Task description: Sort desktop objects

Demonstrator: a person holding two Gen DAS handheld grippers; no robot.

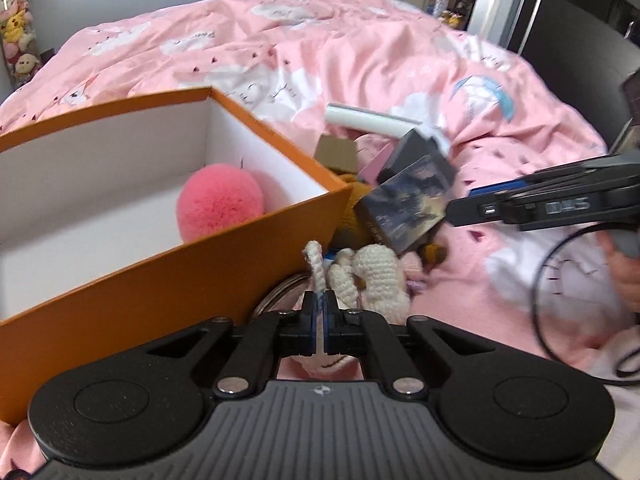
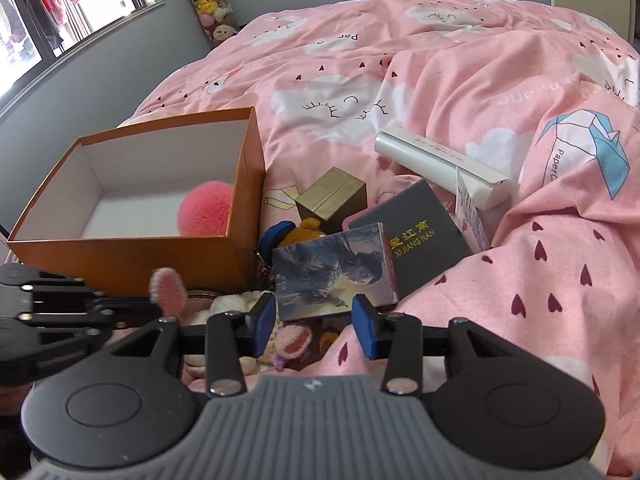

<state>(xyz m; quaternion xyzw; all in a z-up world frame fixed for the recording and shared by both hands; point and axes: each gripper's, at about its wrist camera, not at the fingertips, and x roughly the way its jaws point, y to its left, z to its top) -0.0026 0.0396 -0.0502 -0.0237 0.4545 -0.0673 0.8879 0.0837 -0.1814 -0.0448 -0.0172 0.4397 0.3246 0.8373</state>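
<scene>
My left claw (image 1: pixel 322 312) is pinched tight on the ear (image 1: pixel 316 268) of a crocheted bunny (image 1: pixel 376 276), which lies on the pink quilt (image 1: pixel 360 64) just beside the near wall of the orange box (image 1: pixel 160 276). From the right camera the same ear (image 2: pixel 168 290) stands up pink-lined above the left claw's fingers (image 2: pixel 120 304). A pink pompom (image 1: pixel 220 206) sits inside the box, against its white wall.

My right claw (image 2: pixel 314 330) hangs with jaws apart and nothing pressed between the blue pads (image 2: pixel 266 326); the picture box (image 2: pixel 334 270) lies just beyond them, leaning on the black box (image 2: pixel 416 236). Behind these sit a gold cube (image 2: pixel 332 198) and a white tube carton (image 2: pixel 440 166), all in a heap on the quilt to the right of the orange box. A brown plush (image 2: pixel 310 228) with a blue part pokes out under the heap.
</scene>
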